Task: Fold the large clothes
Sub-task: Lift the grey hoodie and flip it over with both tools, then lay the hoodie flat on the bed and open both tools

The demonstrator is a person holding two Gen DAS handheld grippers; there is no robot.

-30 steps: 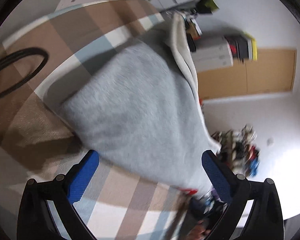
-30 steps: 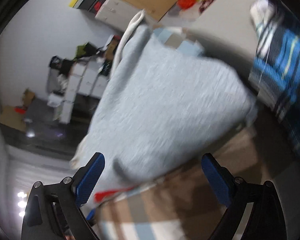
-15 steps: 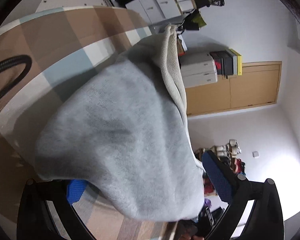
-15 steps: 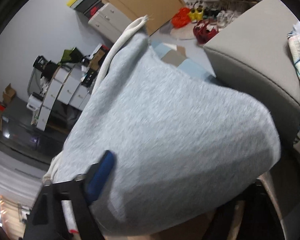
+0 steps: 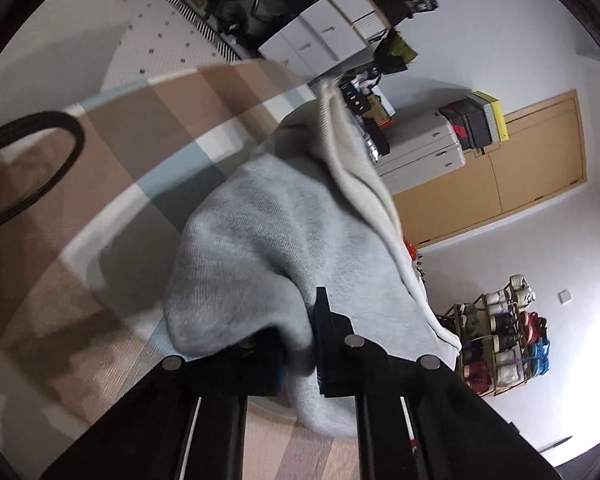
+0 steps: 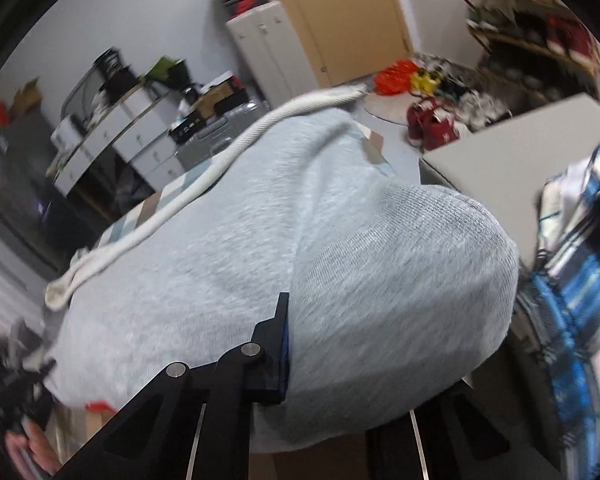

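L gripper [image 5: 300, 344]: jaws just closed, pinching a bunched edge of grey sweatshirt [image 5: 260, 240], prob. one corner for the fold.
R gripper [image 6: 300, 356]: jaws just closed too, cloth clamped; far finger hidden under fabric.
Sweatshirt loc: draped over checked tablecloth [image 5: 140, 128], cream ribbed hem [image 5: 352, 168] at far side.
Why 2 grips: keeps near edge taut so it folds over w/o sagging.

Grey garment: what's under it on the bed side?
Under the grey garment lies a checked brown, white and blue cover. A cream ribbed piece runs along its far edge. What the cover holds directly beneath the cloth is hidden.
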